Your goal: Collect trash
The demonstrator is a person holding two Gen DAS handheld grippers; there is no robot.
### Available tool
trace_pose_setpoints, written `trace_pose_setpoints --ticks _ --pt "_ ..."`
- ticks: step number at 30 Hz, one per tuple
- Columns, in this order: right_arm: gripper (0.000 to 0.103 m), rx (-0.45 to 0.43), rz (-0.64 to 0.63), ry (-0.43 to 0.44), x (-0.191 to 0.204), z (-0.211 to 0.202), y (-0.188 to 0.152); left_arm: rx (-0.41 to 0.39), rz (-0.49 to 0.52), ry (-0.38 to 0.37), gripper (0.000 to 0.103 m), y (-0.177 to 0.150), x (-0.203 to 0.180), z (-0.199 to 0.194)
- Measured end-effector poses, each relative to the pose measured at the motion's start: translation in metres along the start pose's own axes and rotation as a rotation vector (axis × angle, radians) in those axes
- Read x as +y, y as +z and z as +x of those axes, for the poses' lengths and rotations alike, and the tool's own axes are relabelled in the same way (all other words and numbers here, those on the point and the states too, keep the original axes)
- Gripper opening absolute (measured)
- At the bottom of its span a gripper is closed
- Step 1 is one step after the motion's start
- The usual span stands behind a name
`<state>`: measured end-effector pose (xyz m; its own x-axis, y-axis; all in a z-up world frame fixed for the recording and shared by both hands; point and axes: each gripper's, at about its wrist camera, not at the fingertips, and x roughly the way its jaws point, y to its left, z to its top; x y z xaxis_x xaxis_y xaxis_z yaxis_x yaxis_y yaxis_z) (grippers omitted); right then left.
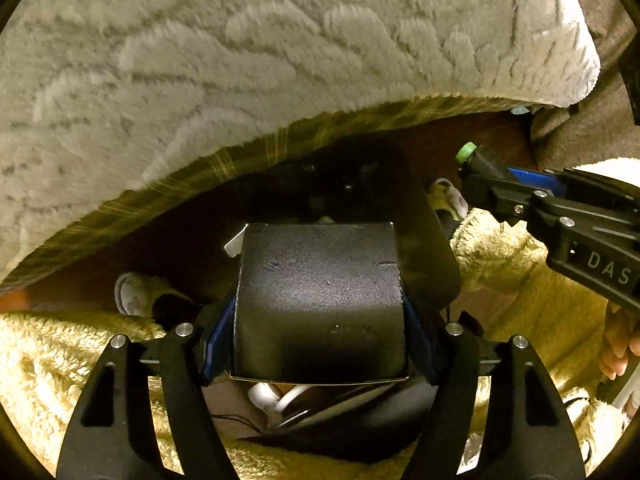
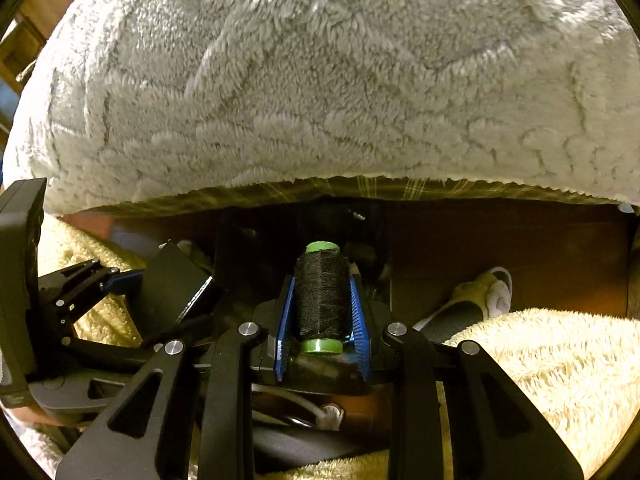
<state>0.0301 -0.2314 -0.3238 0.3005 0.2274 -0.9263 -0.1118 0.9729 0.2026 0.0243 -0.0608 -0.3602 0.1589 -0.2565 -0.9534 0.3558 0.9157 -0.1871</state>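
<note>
My left gripper [image 1: 320,320] is shut on a black box [image 1: 320,300], which fills the space between its blue pads; the box also shows at the left of the right wrist view [image 2: 172,296]. My right gripper [image 2: 322,300] is shut on a spool of black thread [image 2: 322,292] with green ends, held lengthwise between the blue pads. In the left wrist view the right gripper [image 1: 480,168] comes in from the right with the spool's green end [image 1: 466,152] sticking out. Both grippers hover over a dark gap under a fluffy white blanket [image 2: 320,80].
The white blanket [image 1: 240,60] overhangs a green plaid edge [image 1: 224,160]. Yellow fleece [image 1: 520,272] lies on both sides. Slippers [image 1: 136,292] [image 2: 480,292] sit on the brown floor [image 2: 500,240]. White cables [image 1: 276,396] and a dark object lie below the grippers.
</note>
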Motion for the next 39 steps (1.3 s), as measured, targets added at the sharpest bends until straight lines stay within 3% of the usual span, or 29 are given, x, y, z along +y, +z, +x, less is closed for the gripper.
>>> trace_pose_setpoints --ticks 2,4,6,12,16,22,28,39 --pt "0.029 0.007 0.003 -0.004 -0.001 0.001 0.001 0.015 0.007 -0.014 0.068 0.000 -0.002 0.004" --pt "0.034 0.007 0.017 -0.011 -0.003 0.001 0.002 0.017 0.010 -0.005 0.075 -0.003 -0.006 0.002" --pt "0.053 -0.002 0.033 -0.013 -0.008 0.000 0.003 0.003 0.004 -0.001 0.077 -0.004 -0.008 -0.001" --pt "0.063 -0.049 0.043 -0.025 -0.011 -0.019 0.006 -0.051 -0.007 0.023 0.086 -0.003 -0.008 -0.018" --pt "0.079 -0.108 0.036 -0.047 -0.010 -0.039 0.006 -0.123 -0.005 0.052 0.094 -0.004 -0.011 -0.043" --pt "0.100 -0.238 0.013 -0.108 -0.006 -0.088 0.010 -0.260 -0.018 0.091 0.095 -0.004 -0.007 -0.098" --pt "0.100 -0.404 -0.025 -0.213 0.009 -0.150 0.010 -0.396 -0.038 0.106 0.095 -0.005 -0.010 -0.160" --pt "0.100 -0.733 -0.043 -0.275 0.028 -0.273 -0.015 -0.738 -0.058 0.145 0.095 -0.020 -0.025 -0.288"
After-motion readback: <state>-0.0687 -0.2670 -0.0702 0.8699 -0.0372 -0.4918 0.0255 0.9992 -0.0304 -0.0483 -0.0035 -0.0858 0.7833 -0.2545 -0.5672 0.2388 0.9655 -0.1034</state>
